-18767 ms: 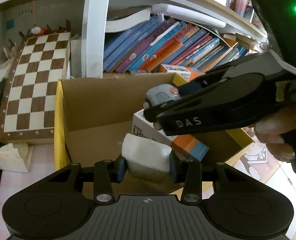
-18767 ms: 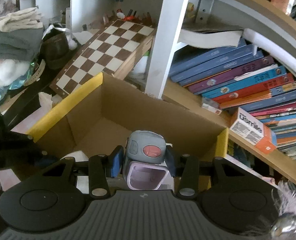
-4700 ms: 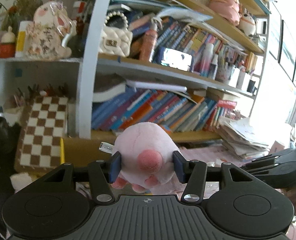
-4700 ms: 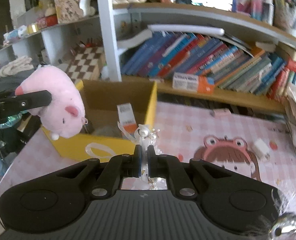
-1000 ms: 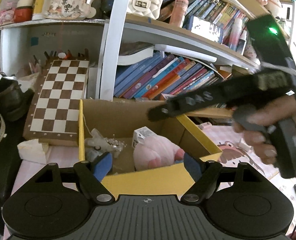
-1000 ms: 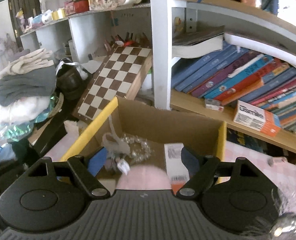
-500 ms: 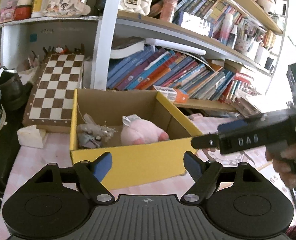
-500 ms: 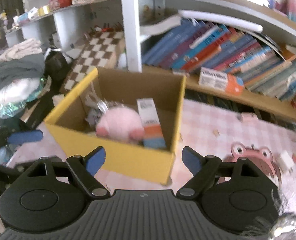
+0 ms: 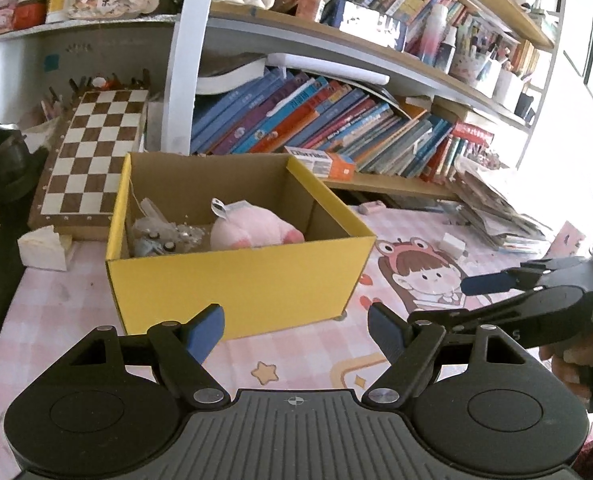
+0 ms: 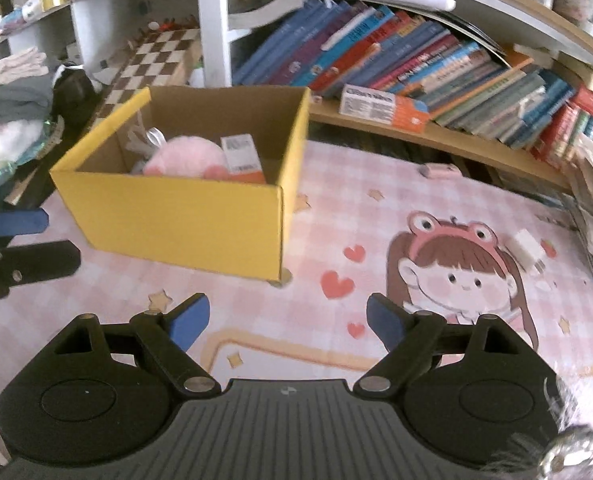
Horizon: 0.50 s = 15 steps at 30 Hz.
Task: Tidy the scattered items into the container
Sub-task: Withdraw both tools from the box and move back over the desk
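A yellow cardboard box (image 9: 240, 276) stands on the pink mat; it also shows in the right wrist view (image 10: 184, 220). Inside lie a pink plush toy (image 9: 252, 230), a glittery clear bundle (image 9: 160, 232) and a white-and-orange carton (image 10: 242, 156). The plush also shows in the right wrist view (image 10: 184, 158). My left gripper (image 9: 296, 330) is open and empty, in front of the box. My right gripper (image 10: 288, 320) is open and empty, to the box's front right; it appears in the left wrist view (image 9: 536, 304).
A chessboard (image 9: 92, 160) leans behind the box. A low shelf of books (image 10: 416, 76) runs along the back. A white tissue wad (image 9: 44, 246) lies left of the box. A small white item (image 10: 526, 248) and a pink clip (image 10: 438, 170) lie on the mat.
Both grippers have pulled back and away from the box, still open. The box contents have not moved.
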{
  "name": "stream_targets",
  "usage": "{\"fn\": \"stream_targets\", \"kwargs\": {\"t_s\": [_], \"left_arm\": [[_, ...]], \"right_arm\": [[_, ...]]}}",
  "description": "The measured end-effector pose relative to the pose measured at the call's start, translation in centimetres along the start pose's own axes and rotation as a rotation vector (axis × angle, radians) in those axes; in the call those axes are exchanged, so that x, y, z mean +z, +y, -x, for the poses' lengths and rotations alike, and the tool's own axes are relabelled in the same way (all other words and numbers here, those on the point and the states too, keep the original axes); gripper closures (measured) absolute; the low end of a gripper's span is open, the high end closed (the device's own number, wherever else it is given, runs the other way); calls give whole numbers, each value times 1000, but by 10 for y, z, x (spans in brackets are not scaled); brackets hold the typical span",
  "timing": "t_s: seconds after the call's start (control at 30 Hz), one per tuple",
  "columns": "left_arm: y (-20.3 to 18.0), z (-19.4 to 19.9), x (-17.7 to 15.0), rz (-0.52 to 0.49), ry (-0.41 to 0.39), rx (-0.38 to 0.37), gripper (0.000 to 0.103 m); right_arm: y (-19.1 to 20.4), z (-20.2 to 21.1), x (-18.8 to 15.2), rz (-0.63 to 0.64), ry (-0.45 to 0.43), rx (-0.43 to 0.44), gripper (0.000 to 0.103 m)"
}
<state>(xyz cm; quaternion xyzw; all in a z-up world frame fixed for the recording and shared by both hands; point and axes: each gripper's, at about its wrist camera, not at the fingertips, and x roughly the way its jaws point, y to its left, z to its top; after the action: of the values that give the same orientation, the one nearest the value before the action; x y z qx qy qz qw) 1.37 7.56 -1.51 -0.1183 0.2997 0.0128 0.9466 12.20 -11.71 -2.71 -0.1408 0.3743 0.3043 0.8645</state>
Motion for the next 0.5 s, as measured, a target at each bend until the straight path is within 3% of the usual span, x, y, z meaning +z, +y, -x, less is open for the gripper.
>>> {"fn": "stream_targets", "kwargs": {"t_s": [0.23, 0.5], "left_arm": [[-13, 0, -7, -2, 22, 14, 22], [-34, -5, -9, -9, 23, 37, 17]], "right_arm": [[1, 8, -25, -33, -51, -102, 17], [-13, 9, -30, -31, -45, -98, 13]]}}
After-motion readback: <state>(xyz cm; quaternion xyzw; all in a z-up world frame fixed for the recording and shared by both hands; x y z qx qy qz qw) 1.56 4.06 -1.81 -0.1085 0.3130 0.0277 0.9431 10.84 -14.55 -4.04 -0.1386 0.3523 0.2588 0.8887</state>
